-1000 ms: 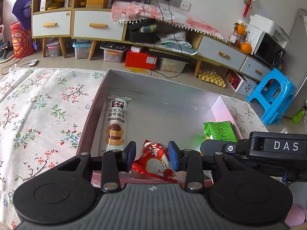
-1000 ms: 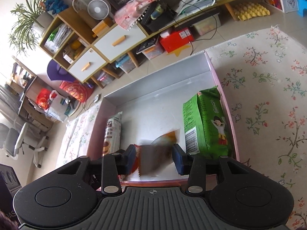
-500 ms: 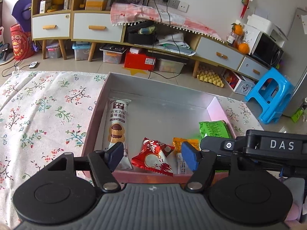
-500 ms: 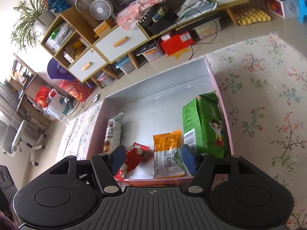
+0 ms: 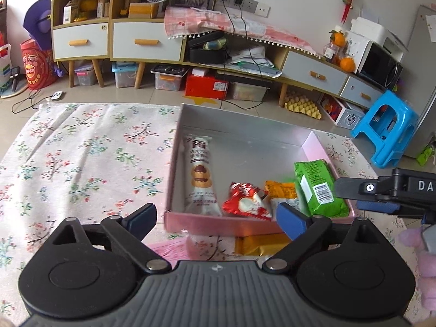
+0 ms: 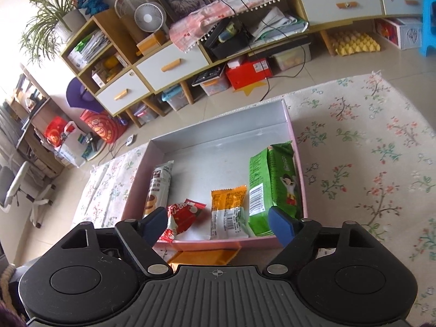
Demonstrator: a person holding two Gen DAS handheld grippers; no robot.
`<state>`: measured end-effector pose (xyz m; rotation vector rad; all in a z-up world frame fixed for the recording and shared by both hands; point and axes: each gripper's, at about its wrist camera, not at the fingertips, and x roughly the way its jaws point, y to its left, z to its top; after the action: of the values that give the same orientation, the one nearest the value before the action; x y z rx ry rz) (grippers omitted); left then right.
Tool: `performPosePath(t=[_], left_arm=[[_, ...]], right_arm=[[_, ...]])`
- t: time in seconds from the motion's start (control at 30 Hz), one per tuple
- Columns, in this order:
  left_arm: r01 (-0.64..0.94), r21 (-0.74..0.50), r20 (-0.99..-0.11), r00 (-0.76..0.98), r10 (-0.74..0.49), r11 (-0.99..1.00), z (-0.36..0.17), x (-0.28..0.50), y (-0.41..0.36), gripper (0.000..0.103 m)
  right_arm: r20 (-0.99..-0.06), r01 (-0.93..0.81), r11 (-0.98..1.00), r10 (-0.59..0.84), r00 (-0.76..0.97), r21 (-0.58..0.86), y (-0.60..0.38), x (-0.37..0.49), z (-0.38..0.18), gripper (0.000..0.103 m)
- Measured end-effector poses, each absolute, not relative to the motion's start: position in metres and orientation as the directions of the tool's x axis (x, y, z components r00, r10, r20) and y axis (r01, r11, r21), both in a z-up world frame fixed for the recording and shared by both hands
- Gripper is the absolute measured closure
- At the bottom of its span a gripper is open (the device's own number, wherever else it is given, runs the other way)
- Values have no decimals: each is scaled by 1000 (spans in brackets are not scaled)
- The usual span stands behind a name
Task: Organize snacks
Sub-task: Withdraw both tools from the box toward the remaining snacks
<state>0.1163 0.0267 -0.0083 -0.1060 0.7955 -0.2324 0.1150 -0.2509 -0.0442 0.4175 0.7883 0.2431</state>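
Note:
A pink box [image 5: 239, 224] [image 6: 295, 147] with a grey inside lies on the flowered cloth. In it lie a long white biscuit pack [image 5: 201, 175] [image 6: 158, 188], a red snack [image 5: 246, 201] [image 6: 181, 216], an orange snack [image 5: 280, 190] [image 6: 229, 212] and a green pack [image 5: 317, 188] [image 6: 275, 188]. An orange packet [image 5: 261, 244] [image 6: 203, 257] lies on the cloth just in front of the box. My left gripper [image 5: 216, 219] is open and empty above the box's near wall. My right gripper [image 6: 218, 223] is open and empty above the near wall; its body shows in the left wrist view [image 5: 387, 190].
The flowered cloth [image 5: 81, 158] [image 6: 368, 163] spreads on both sides of the box. Beyond the table edge stand low cabinets [image 5: 147, 41], storage bins and a blue stool [image 5: 387, 128]. A pink plush thing [image 5: 425, 259] lies at the near right.
Both grippers opened and pulled back from the box. The red snack dropped from my left gripper and the orange snack from my right; both now lie in the box.

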Motion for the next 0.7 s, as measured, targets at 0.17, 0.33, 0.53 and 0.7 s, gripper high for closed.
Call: performPosePath(t=[0.17,0.33,0.53,0.7], left_arm=[[149,-153,-704,677,-214,977,-6,106,41,3],[139,-119,-713,677,-182,983,-3,94,54,1],[124,-83,-727,671,-145,989,-5,78,74,1],[143,-51,-746,653,-133,988,-13,64,83,1]], right_arm=[[-643,-81,913,343,684,401,-248,101,-40,15],[-652,-108,930,326,685,351,-244,88,-37,14],[-669,-132,946,305,678,297,-238,71,-36,13],[-674,-167,953,297,677,252,-233,56,-38,9]])
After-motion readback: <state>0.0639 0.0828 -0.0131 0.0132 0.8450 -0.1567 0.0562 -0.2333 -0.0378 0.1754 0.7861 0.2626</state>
